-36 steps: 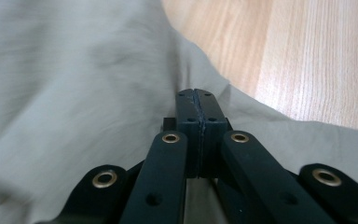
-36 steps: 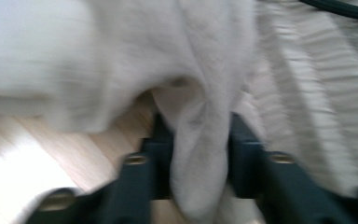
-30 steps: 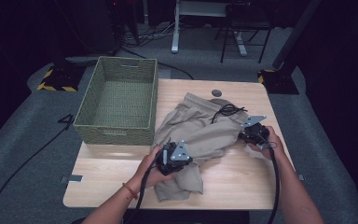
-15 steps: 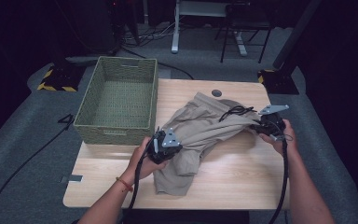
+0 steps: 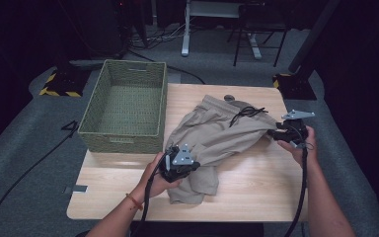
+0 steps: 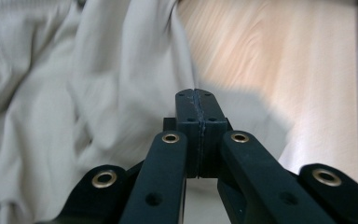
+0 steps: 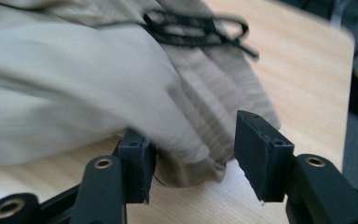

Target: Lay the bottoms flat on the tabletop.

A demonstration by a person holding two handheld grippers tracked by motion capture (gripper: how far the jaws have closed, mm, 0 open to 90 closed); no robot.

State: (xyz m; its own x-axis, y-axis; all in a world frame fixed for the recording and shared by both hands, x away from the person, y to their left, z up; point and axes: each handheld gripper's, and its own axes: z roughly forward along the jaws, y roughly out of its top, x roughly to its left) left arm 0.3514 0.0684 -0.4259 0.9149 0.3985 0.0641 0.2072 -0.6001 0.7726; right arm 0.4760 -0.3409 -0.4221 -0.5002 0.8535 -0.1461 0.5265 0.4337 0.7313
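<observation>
A pair of beige shorts (image 5: 217,143) lies crumpled across the middle of the wooden table (image 5: 256,192) in the high view, its waistband toward the upper right with a black drawstring (image 5: 244,113) looped on top, and one leg trailing down to the lower middle of the frame. To the left of it, in the upper left part of the table, stands a green woven basket (image 5: 123,111), its near corner just beside the cloth.

The left gripper (image 5: 178,165) sits at the lower middle of the high view, right at the lower leg of the shorts. In the left gripper view its jaws are pressed flat together with nothing caught between the tips (image 6: 196,109); the cloth (image 6: 74,93) spreads across the left of that frame, beside and beyond the closed tips, bare wood on the right.

The right gripper (image 5: 281,132) is at the right edge of the shorts, near the waistband. In the right gripper view its jaws have just been opening and now stand spread, with the folded corner of the cloth (image 7: 186,154) lying between them: it rests against the left finger (image 7: 137,163) but sits clear of the right one (image 7: 261,154). The drawstring (image 7: 200,28) shows near the top of that frame.
</observation>
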